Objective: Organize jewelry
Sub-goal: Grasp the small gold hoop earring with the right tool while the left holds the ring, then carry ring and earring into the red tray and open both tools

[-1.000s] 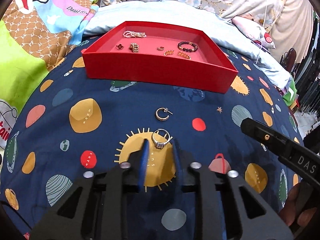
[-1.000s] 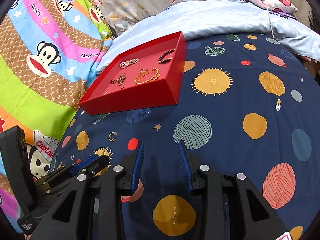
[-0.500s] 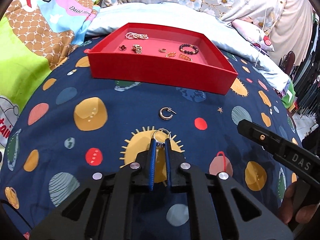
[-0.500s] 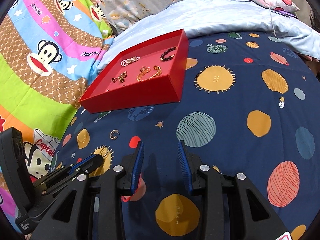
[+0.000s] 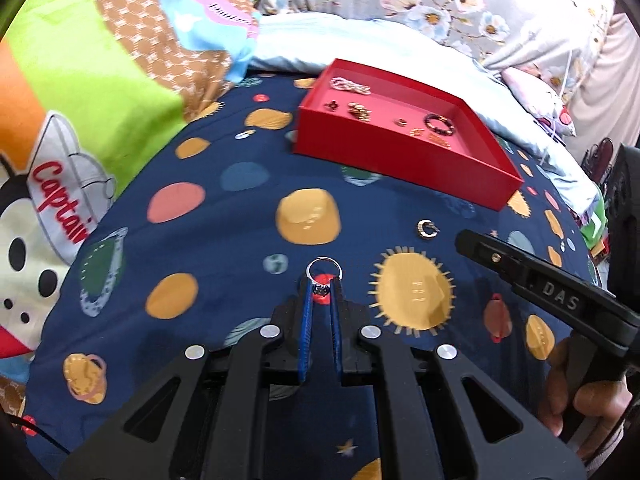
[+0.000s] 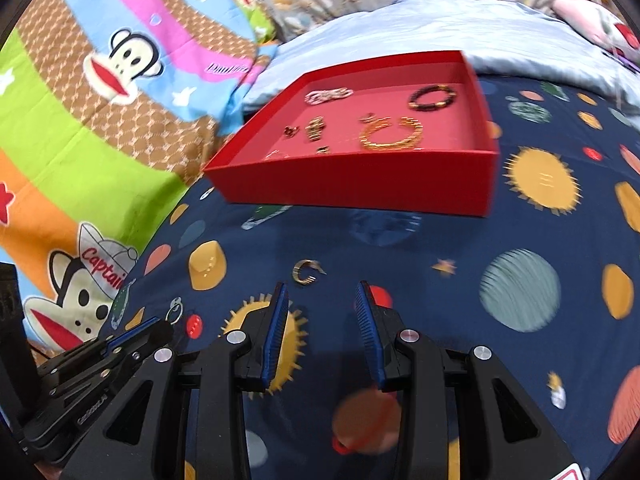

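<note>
A silver ring with a dark stone (image 5: 323,278) is clamped in the left hand-held gripper (image 5: 321,289) above the planet-print bed cover (image 5: 224,248). The right hand-held gripper (image 6: 321,300) is held apart and empty, near a gold hoop earring (image 6: 306,272) lying before the red cardboard tray (image 6: 360,186).

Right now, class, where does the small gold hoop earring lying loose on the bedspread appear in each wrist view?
Left wrist view: hoop earring right of centre, beside the right claw's finger.
Right wrist view: hoop earring at centre, just ahead of the right claw.
Shared landmark: the red tray beyond it.
</note>
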The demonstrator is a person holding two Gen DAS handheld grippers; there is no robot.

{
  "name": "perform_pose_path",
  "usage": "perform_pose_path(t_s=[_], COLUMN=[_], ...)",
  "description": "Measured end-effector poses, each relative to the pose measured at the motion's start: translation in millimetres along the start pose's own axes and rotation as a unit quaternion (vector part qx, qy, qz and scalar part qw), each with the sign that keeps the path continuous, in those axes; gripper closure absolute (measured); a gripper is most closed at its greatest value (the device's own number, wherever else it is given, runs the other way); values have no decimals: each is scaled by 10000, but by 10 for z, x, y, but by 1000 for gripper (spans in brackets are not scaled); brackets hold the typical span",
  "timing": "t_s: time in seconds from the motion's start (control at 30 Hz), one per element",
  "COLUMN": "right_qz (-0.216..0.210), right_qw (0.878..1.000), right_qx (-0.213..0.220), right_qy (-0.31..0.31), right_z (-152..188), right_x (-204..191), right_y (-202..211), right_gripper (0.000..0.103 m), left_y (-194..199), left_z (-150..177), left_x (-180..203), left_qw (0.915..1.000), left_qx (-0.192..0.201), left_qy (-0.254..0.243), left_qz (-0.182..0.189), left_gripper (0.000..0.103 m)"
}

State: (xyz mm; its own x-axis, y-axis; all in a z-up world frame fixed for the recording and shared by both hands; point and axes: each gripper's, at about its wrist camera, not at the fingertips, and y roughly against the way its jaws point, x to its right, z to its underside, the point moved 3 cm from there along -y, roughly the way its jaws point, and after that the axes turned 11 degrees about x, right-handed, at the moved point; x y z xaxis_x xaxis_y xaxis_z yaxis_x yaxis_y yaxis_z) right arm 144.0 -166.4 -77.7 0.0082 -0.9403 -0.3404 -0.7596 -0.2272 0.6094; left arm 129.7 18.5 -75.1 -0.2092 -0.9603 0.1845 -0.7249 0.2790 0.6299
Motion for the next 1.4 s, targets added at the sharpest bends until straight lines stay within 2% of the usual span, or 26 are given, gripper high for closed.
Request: perform_pose_path(t_s=[0.23, 0.47, 0.77, 0.9, 1.4], right_qz=[69, 217, 617, 680, 620], right_qw=[9997, 9989, 9961, 9952, 9977], right_qx=[-115, -100, -115, -115, 8], right_qy=[220, 396, 614, 687, 269], right_z=[-32, -38, -42, -40, -17], right_x=[-130, -161, -186, -205, 4], right_y=[-246, -300, -333, -336, -50], right_gripper=[68, 69, 83, 83, 84], left_y=[17, -30, -48, -49, -39], left_z=[25, 55, 84, 95, 38], left_x=[-113, -115, -68, -56, -14], left_qw=[9999, 9998, 9997, 9997, 9997], left_qx=[-16, -95, -138, -148, -109], left_qy=[103, 159, 153, 138, 138], left_qz=[-16, 57, 93, 99, 189], left_gripper=[95, 95, 95, 95, 95])
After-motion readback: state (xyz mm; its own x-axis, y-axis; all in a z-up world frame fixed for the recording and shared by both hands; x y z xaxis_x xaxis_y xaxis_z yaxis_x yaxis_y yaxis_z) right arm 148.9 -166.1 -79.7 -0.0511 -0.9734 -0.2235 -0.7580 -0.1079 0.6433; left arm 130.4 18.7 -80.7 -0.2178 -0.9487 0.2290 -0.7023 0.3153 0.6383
